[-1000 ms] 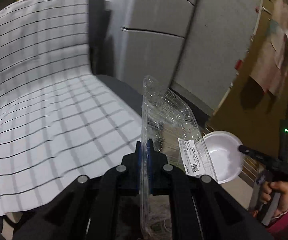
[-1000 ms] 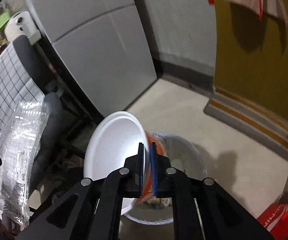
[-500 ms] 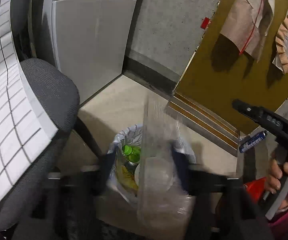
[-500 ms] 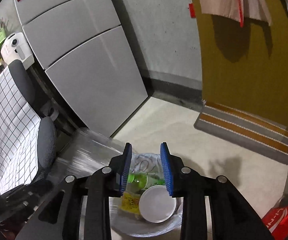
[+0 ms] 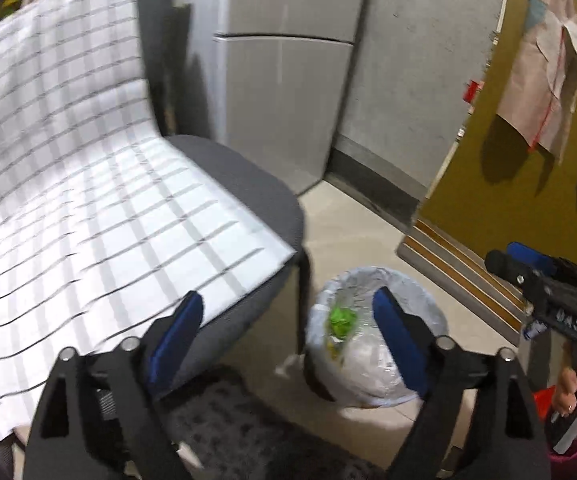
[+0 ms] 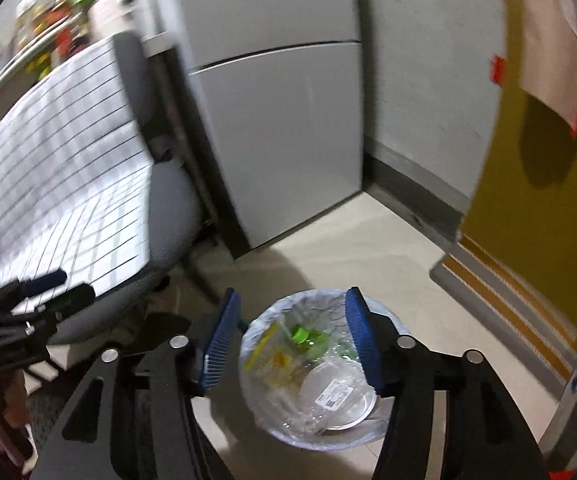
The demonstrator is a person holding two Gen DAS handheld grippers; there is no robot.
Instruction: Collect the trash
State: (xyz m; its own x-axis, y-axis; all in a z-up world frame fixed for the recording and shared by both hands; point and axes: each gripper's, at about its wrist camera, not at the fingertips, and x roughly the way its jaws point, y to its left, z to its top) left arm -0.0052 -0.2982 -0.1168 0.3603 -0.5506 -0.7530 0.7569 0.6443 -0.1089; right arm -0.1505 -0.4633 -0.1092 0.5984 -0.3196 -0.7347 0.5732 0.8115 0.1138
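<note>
Left gripper point(image 5: 288, 320) and right gripper point(image 6: 290, 336): jaws just opened, empty.

blur and cropped edges are hiding much of what you're looking at

your right wrist view is smearing the shelf clutter point(image 6: 44, 28) at top left past telling, and the label point(image 6: 334, 392) on the clear container point(image 6: 320, 396) in the bin point(image 6: 264, 320) is showing too small to read. your left wrist view is softening the checked cloth point(image 5: 68, 200), blurring the bin's contents to a green blob point(image 5: 340, 318), cropping your right hand point(image 5: 576, 384) at the frame edge, and cutting off the hanging cloths point(image 5: 548, 68) at right.
</note>
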